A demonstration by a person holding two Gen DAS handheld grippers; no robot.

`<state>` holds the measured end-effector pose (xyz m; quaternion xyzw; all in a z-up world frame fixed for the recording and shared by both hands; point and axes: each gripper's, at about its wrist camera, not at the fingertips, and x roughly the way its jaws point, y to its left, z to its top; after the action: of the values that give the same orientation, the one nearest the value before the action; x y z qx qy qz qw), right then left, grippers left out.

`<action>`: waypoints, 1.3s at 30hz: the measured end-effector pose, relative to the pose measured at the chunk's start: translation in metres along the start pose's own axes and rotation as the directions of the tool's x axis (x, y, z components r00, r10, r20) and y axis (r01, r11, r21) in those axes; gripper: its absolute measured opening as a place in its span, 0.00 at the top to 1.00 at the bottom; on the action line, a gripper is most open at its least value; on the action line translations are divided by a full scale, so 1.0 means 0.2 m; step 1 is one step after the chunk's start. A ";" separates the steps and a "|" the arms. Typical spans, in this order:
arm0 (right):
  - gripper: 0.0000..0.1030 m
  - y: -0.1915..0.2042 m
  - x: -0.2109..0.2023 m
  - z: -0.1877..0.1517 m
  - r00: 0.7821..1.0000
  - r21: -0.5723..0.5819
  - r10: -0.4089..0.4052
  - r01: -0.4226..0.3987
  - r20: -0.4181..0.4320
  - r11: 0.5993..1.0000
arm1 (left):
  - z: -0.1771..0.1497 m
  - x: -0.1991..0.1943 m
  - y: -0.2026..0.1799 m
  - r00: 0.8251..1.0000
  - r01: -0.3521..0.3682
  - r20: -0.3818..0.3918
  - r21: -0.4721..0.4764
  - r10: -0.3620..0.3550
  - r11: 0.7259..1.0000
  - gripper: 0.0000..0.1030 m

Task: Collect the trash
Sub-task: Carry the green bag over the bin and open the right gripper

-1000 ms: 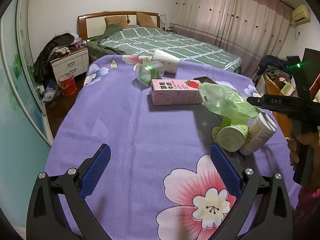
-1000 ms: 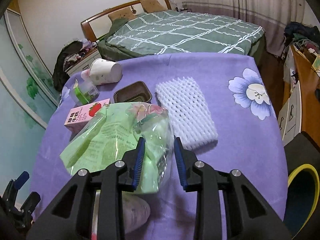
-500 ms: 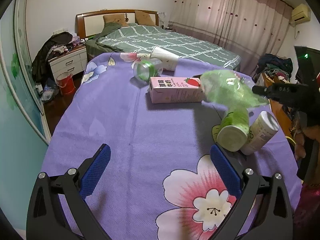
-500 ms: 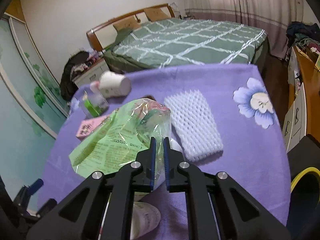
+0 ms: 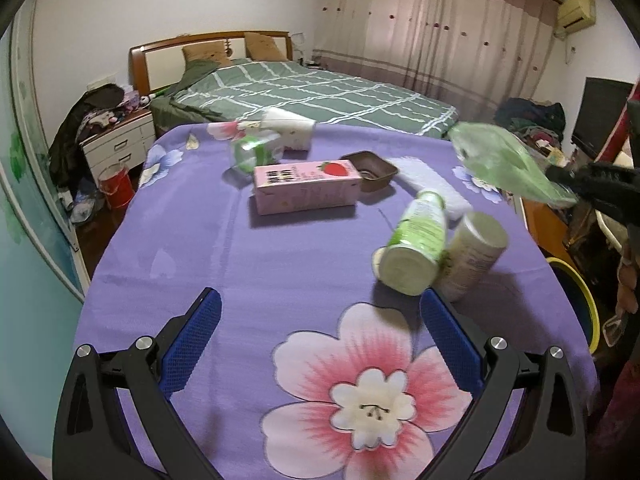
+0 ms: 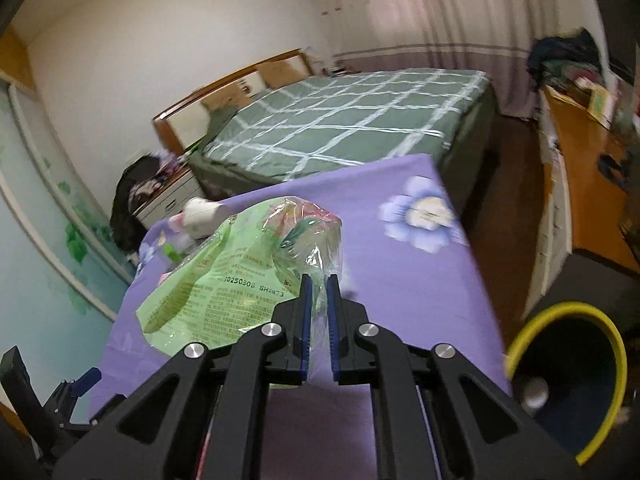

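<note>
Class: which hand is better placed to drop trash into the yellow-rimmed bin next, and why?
Right. Its tongs already pinch the green plastic bag beside the yellow-rimmed bin; the left tongs hang open and empty.

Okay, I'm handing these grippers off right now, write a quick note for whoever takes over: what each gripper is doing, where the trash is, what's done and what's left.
Right gripper: shut on the green plastic bag, held in the air off the purple table, near the yellow-rimmed bin.
Left gripper: open, empty, above the near end of the table.
On the table: pink strawberry carton, brown tray, white foam net, two bottles lying down, paper cup, clear green-banded container.
Done: bag picked up.
Left: drop the bag in the bin, likely, then clear the rest.
</note>
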<state>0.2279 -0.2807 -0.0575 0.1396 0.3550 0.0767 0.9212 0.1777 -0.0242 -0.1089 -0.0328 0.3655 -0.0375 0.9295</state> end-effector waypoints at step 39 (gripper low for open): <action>0.73 -1.21 -0.36 -0.53 0.894 0.322 -0.439 0.444 -0.093 0.836 | 0.00 0.08 -0.44 0.995 0.084 -0.061 0.136 -0.076 0.987 0.05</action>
<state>0.1135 -0.5063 -0.1613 0.2080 0.3924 -0.1982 0.8738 0.1842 -0.1125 -0.1121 0.0180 0.3862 -0.1008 0.9167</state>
